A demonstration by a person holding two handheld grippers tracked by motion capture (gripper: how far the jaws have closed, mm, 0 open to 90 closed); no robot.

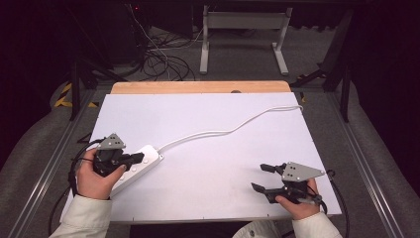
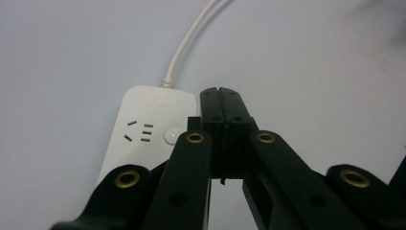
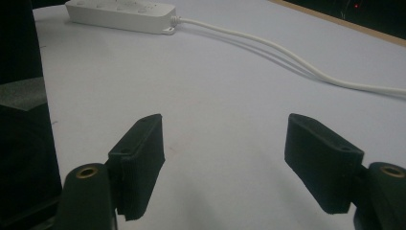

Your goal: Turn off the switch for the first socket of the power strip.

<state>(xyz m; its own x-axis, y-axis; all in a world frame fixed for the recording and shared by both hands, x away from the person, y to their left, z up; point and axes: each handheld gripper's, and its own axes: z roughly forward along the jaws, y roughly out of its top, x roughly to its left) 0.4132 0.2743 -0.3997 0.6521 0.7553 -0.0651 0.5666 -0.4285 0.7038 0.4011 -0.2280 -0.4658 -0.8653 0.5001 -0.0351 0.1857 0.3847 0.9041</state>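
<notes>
Nearest, the left tool (image 1: 136,158), jaws pressed together, hovers over the white power strip (image 1: 141,161) at the tabletop's (image 1: 208,124) left, its cord (image 1: 223,131) trailing right. Likely step: pressing its round button (image 2: 171,135), needing a small downward push. The right tool (image 1: 262,178) waits, jaws apart, holding nothing.

A white power strip (image 1: 139,164) lies flat on the white worktop (image 1: 223,163) near its left edge, angled so its cord end points toward the far right corner. Its upper face shows socket slots and a round button (image 2: 170,136). A white cord (image 1: 233,128) leaves that end and snakes across the worktop to the far right corner, where it goes over the edge.
</notes>
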